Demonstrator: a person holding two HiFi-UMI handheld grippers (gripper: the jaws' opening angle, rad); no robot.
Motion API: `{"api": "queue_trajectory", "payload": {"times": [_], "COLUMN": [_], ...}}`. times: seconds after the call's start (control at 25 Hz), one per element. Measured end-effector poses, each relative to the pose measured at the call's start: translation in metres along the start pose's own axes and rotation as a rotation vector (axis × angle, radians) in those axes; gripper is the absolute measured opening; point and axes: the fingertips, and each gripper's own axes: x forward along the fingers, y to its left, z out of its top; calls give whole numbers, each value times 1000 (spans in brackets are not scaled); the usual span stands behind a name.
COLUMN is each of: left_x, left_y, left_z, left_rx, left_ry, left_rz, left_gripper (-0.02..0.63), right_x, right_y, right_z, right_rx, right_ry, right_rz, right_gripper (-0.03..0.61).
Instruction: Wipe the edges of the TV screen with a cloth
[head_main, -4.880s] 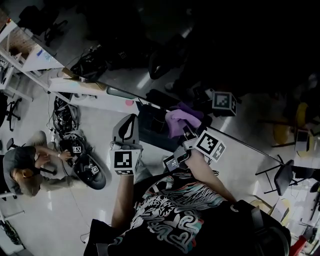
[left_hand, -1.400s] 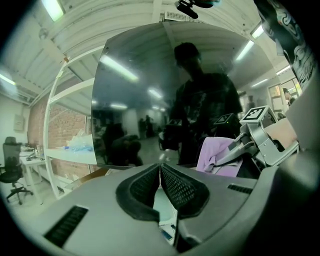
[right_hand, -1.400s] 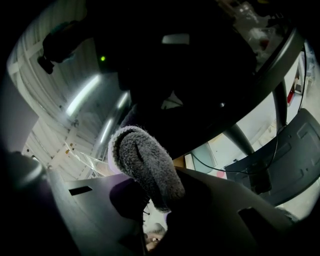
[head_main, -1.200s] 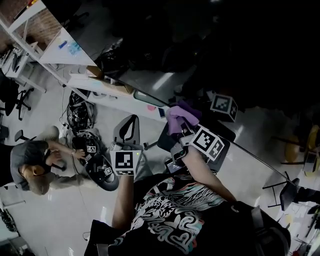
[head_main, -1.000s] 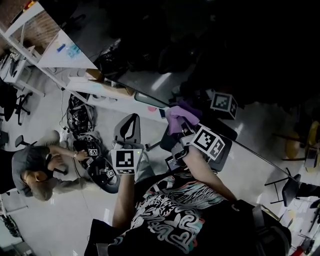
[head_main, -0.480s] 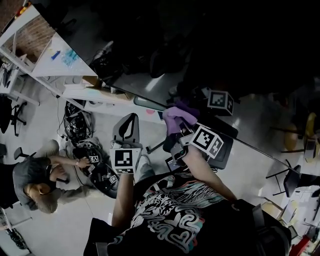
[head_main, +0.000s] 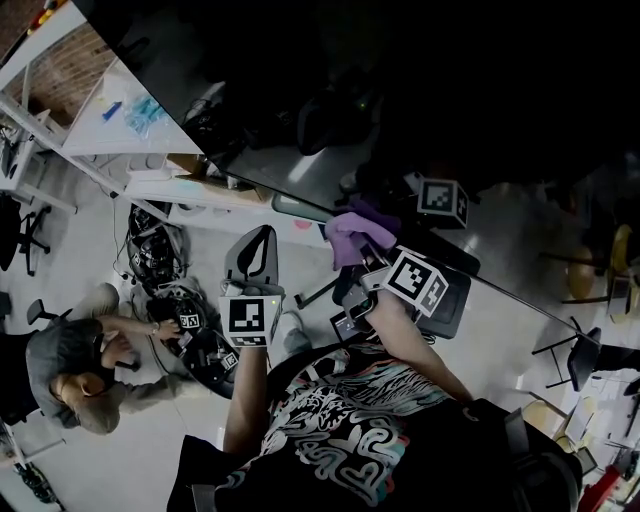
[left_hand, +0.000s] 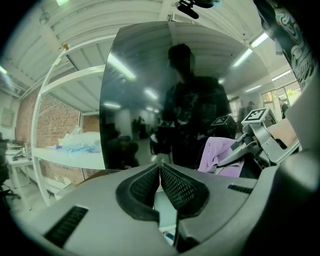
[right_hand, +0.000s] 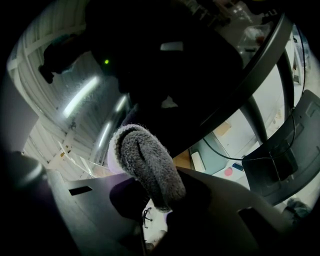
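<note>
The big dark TV screen (head_main: 420, 90) fills the upper head view, and its bottom edge runs diagonally down to the right. My right gripper (head_main: 366, 252) is shut on a purple cloth (head_main: 348, 230) and holds it against that bottom edge. In the right gripper view the folded cloth (right_hand: 145, 160) sticks out from the jaws toward the screen's frame (right_hand: 260, 65). My left gripper (head_main: 256, 248) is shut and empty, just left of the cloth and below the edge. In the left gripper view its fingertips (left_hand: 160, 169) meet in front of the screen (left_hand: 145, 80), with the cloth (left_hand: 217, 156) to the right.
A person (head_main: 70, 365) crouches on the floor at lower left beside tangled cables and devices (head_main: 160, 270). A white shelf (head_main: 105, 115) stands against a brick wall at upper left. A dark chair (head_main: 445, 290) sits under my right gripper.
Over the five seconds the cloth and right gripper slid left along the screen's bottom edge. In the last second they barely moved. The left gripper stayed put, and the crouching person shifted.
</note>
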Motion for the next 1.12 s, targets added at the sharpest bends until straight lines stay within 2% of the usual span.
{"api": "queue_trajectory", "payload": {"times": [1.12], "left_x": [5], "left_y": [65], "left_z": [-6], "left_rx": [-24], "left_ry": [-19], "left_rz": [-17], "left_gripper": [21], "right_x": [56], "right_y": [33], "right_z": [-28], "right_rx": [9], "right_ry": [9], "right_rz": [9], "right_gripper": [78]}}
